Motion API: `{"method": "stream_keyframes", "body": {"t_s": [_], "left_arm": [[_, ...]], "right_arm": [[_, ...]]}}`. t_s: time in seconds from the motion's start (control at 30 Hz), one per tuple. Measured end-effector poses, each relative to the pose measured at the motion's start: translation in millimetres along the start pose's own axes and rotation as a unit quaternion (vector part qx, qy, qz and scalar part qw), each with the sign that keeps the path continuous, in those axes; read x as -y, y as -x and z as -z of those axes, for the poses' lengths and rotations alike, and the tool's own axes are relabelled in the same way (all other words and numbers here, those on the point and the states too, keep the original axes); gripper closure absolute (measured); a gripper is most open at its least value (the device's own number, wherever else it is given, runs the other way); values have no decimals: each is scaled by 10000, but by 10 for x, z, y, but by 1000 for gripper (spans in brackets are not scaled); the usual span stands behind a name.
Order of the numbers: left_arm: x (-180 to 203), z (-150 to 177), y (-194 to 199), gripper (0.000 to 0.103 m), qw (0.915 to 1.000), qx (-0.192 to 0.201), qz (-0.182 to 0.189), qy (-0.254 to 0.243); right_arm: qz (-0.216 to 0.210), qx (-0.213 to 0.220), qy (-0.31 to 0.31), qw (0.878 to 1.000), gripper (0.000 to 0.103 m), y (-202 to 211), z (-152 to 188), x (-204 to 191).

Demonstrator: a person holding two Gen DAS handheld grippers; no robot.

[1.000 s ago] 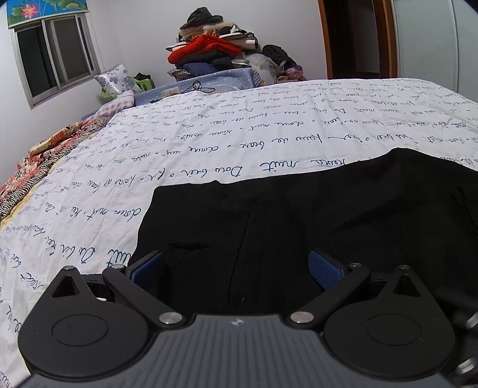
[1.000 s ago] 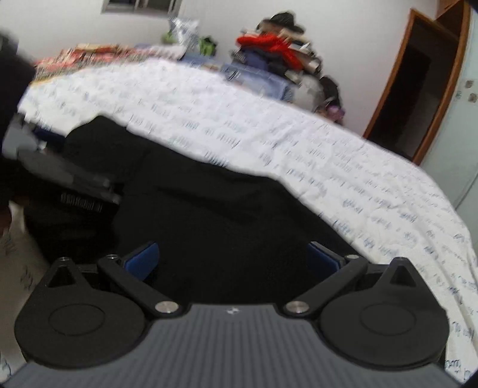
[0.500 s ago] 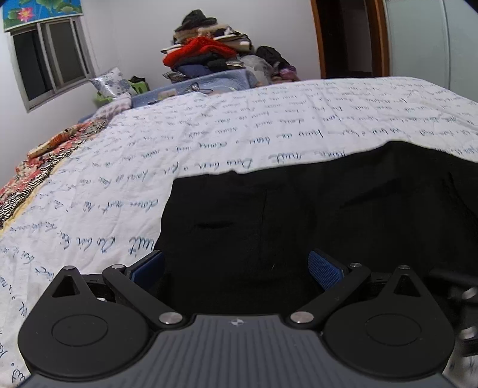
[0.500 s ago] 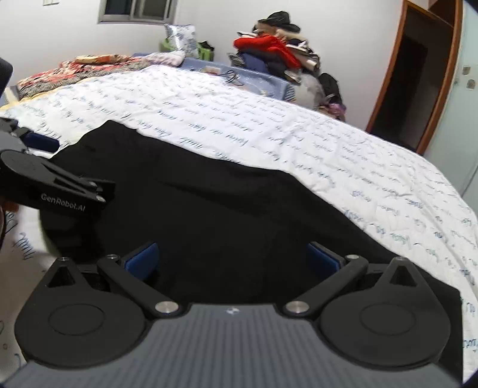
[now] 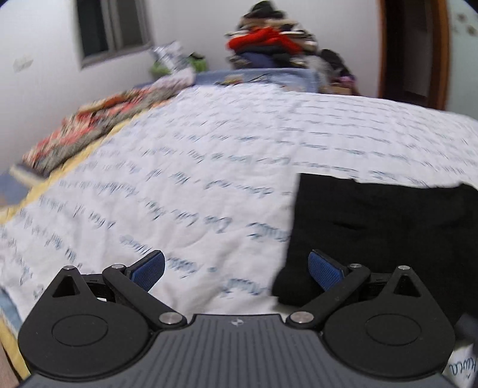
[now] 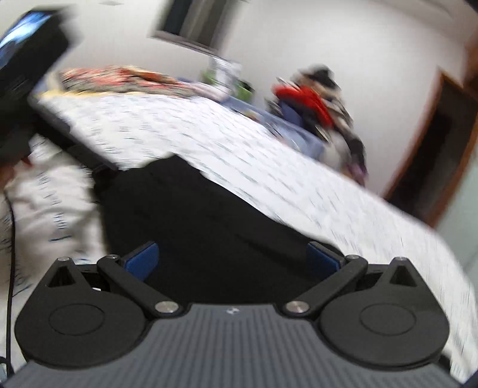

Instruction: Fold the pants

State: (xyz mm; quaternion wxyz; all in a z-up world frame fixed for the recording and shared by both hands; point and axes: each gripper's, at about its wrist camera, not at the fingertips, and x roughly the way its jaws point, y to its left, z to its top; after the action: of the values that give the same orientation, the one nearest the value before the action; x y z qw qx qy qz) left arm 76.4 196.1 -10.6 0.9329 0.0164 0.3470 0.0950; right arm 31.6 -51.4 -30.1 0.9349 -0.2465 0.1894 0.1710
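Note:
Black pants [image 5: 385,226] lie flat on the white bedspread with blue script [image 5: 209,167]. In the left wrist view they fill the lower right, their left edge near my right blue pad. My left gripper [image 5: 236,268] is open over bare bedspread, holding nothing. In the right wrist view the pants [image 6: 203,226] spread across the middle, directly ahead of my right gripper [image 6: 230,259], which is open and empty above them. The other gripper's dark body [image 6: 33,77] shows blurred at the upper left of that view.
A pile of clothes topped with a red garment [image 5: 266,41] stands at the far side of the bed. A patterned blanket [image 5: 89,125] lies along the left edge under a window [image 5: 113,27]. A dark doorway [image 5: 415,50] is at the right.
Both views have swung and blurred. My left gripper moved left off the pants, which now sit at its right. My right gripper tilted and stays over the pants. Both stay open.

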Motion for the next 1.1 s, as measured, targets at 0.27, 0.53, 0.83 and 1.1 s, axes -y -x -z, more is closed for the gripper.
{"method": "stream_keyframes", "body": {"t_s": [0.27,0.53,0.83,1.1], "left_arm": [[-348,14,-81,0,9946,-440,420,842],[-312,23,-79,0,9924,-517,664,894],[-296,13,-106,0,9886,-615,883,1050],[-446,34,-296,0,9507,-1196,1889,2149]], "right_arm": [[103,316,1733,9843,1,-234,-142,-724],[138,-18,2105,9775,12,-478,-176,-985],[382,87,2757,9604,22,-719,-221,-1178],[-109,7,2848,9585,93,-763,-211,-1285]]}}
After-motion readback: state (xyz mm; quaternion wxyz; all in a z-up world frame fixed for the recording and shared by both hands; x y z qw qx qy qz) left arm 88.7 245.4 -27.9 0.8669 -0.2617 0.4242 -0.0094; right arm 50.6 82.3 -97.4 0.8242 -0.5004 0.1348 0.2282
